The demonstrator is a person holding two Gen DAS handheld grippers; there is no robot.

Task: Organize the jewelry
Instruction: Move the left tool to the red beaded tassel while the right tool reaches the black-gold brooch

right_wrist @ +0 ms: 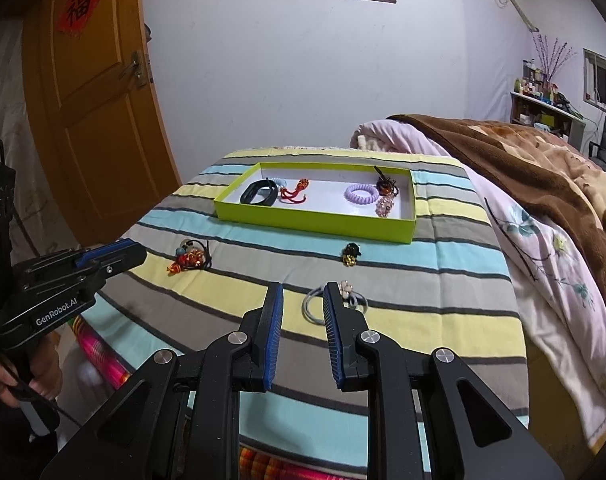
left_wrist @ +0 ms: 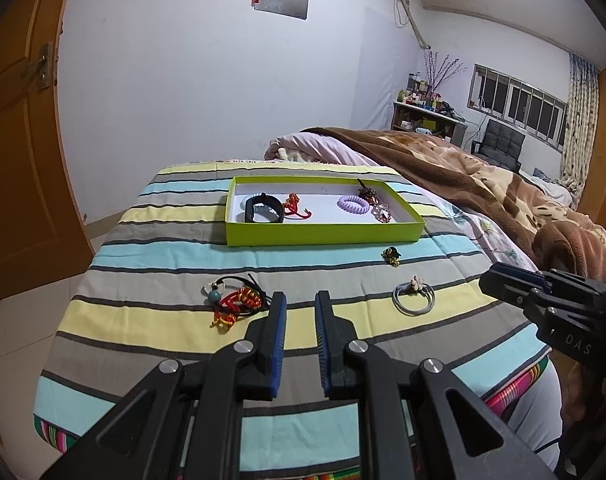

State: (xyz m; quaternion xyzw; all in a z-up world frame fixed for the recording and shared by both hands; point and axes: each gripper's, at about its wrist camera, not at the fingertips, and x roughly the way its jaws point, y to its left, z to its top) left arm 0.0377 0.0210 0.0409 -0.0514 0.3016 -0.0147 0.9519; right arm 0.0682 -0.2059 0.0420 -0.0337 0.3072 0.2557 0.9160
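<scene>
Now both grippers hover over the striped cloth (left_wrist: 171,248) that covers the near end of the bed, and neither one holds anything. The left gripper (left_wrist: 299,300) has its two blue-padded fingers a little apart with only cloth between them. The right gripper (right_wrist: 303,292) is spread a little too — its tips are above the grey elastic hair tie with a pale flower charm (right_wrist: 335,300), but I cannot tell if they touch it.

Farther away lies the shallow lime-green cardboard tray with a white floor (left_wrist: 323,236). Inside it, at the left, are a black band-shaped watch strap (left_wrist: 264,208) and a red knotted cord (left_wrist: 296,206); at the right are a purple spiral hair ring (left_wrist: 355,203), a dark beaded clip (right_wrist: 385,184) and a pinkish beaded piece (right_wrist: 384,206).

Three things are outside the tray on the cloth. A tangle of red, gold and black cords with a teal bead (left_wrist: 235,300) lies near the left gripper, just to its left. A small dark green and gold clip (left_wrist: 391,257) lies between the tray and the grey hair tie, apart from both.

A person's hand (right_wrist: 21,376) grips the handle of the left gripper — it shows at the left edge of the right wrist view.
</scene>
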